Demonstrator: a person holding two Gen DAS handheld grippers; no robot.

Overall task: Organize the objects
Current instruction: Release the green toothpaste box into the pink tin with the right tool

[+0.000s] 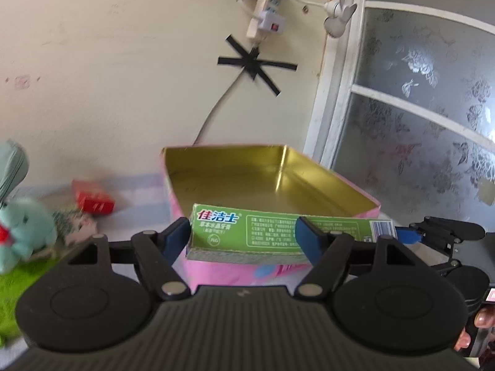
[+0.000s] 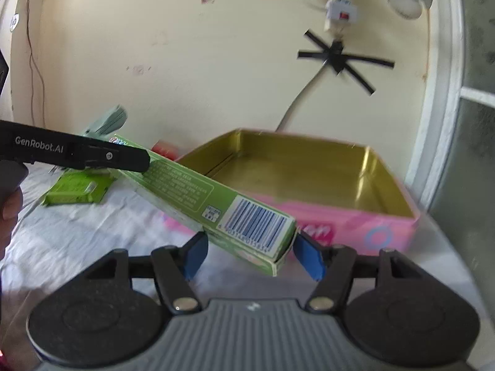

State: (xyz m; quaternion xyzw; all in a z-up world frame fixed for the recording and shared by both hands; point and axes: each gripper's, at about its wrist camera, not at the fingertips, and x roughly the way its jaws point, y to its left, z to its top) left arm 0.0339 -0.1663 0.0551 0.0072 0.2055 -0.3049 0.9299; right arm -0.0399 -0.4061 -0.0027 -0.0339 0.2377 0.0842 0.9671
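A long green toothpaste box (image 1: 272,225) hangs just in front of the near wall of a pink tin (image 1: 216,269) with an empty gold inside. My right gripper (image 2: 250,256) is shut on the box's barcode end (image 2: 256,225), a blue pad on each side. My left gripper (image 1: 244,239) stands open at the box's other end. Its left pad sits by the end flap and its right finger crosses in front of the box without squeezing it. In the right wrist view the left gripper's finger (image 2: 123,156) lies across the far part of the box.
A white cloth (image 2: 77,232) covers the table. Left of the tin lie a red pack (image 1: 92,201), a teal plush toy (image 1: 21,225) and a flat green piece (image 2: 77,188). Behind are a wall with a taped power strip (image 1: 263,12) and a frosted window (image 1: 417,123).
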